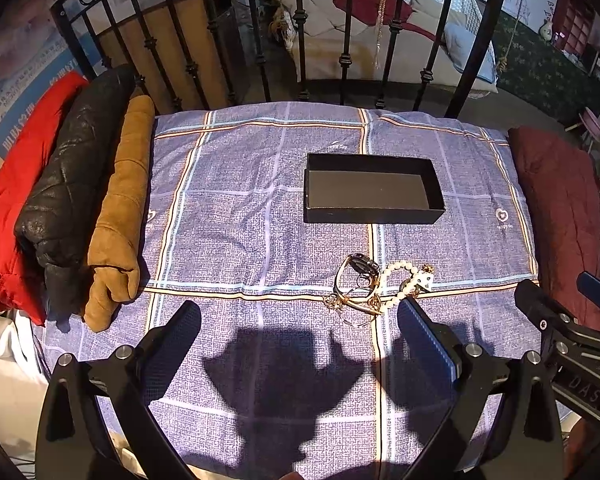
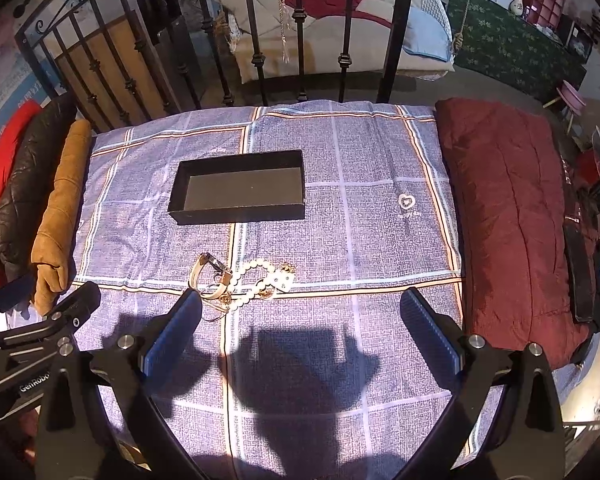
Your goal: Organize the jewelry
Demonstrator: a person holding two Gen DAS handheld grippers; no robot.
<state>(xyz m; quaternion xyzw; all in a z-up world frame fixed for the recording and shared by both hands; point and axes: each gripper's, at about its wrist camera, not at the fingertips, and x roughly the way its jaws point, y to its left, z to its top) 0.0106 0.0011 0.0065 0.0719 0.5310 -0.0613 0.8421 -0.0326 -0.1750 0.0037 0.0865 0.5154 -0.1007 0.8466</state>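
An open, empty black box (image 1: 370,190) lies on the blue checked cloth (image 1: 236,216); it also shows in the right wrist view (image 2: 240,190). In front of it lies a small heap of jewelry: a watch with a pale strap (image 1: 358,278), a pearl bracelet (image 1: 400,284) and thin gold pieces (image 1: 342,302). The heap shows in the right wrist view too (image 2: 240,280). My left gripper (image 1: 300,316) is open and empty, its right finger (image 1: 424,332) just short of the heap. My right gripper (image 2: 304,312) is open and empty, its left finger (image 2: 176,324) beside the heap.
Folded clothes, tan (image 1: 120,212), black (image 1: 72,184) and red (image 1: 12,184), line the left edge. A dark red quilt (image 2: 508,208) lies along the right edge. A black iron bed rail (image 1: 300,40) stands behind the cloth.
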